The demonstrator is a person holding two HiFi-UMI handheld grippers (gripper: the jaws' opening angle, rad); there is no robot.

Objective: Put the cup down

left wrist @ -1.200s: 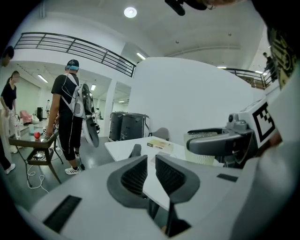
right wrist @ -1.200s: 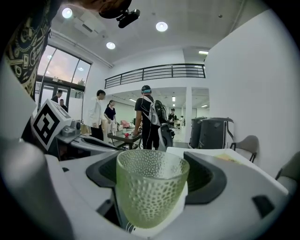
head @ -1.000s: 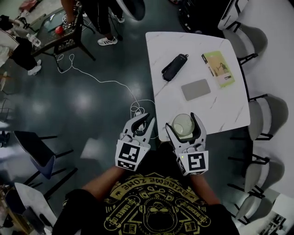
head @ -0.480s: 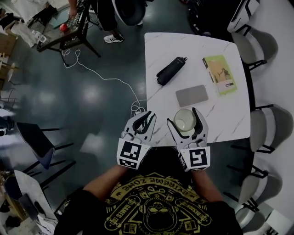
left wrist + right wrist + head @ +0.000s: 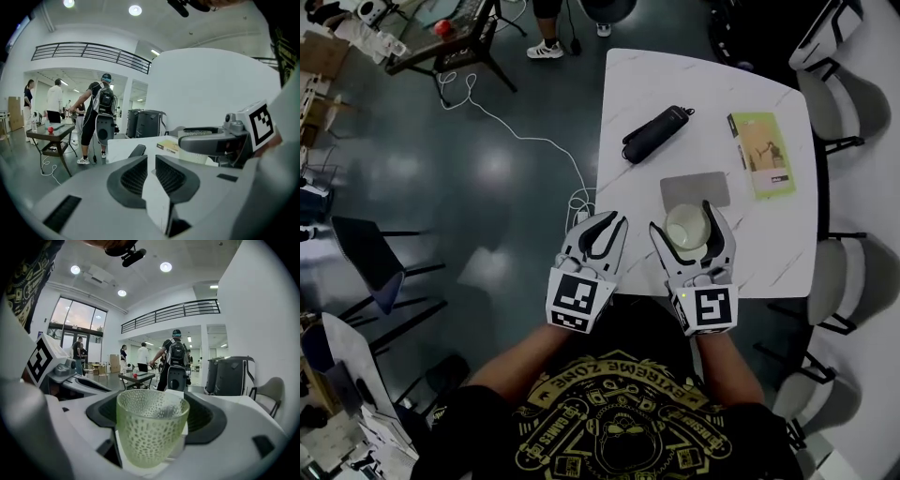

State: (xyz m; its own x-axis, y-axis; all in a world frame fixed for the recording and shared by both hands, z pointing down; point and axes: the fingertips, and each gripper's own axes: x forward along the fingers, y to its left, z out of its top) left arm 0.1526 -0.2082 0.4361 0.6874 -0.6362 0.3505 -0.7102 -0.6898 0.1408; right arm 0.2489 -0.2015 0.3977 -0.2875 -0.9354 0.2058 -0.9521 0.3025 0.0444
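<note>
White marble table [image 5: 712, 84] sits ahead of both grippers, its near edge under the right one. Grey chairs [image 5: 844, 112] are off to the right of the right gripper, along the table's far side.

Left gripper [image 5: 609, 221]: jaws drawn together, nothing between the pads. It hangs at the table's near-left corner, just beside the right gripper.

Right gripper [image 5: 684, 221]: clamped on the cup, jaws spread wide around it and one on each side of its wall.

Black case [image 5: 656, 134] lies ahead of the gap between the two grippers, set diagonally. Green booklet [image 5: 761, 155] is ahead and right of the right gripper. Grey pad [image 5: 695, 189] lies just beyond the right jaw tips.

Cup [image 5: 152, 430]: pale green, dimpled glass, upright between the right jaws and over the near part of the table. Can't tell whether its base touches the tabletop.
</note>
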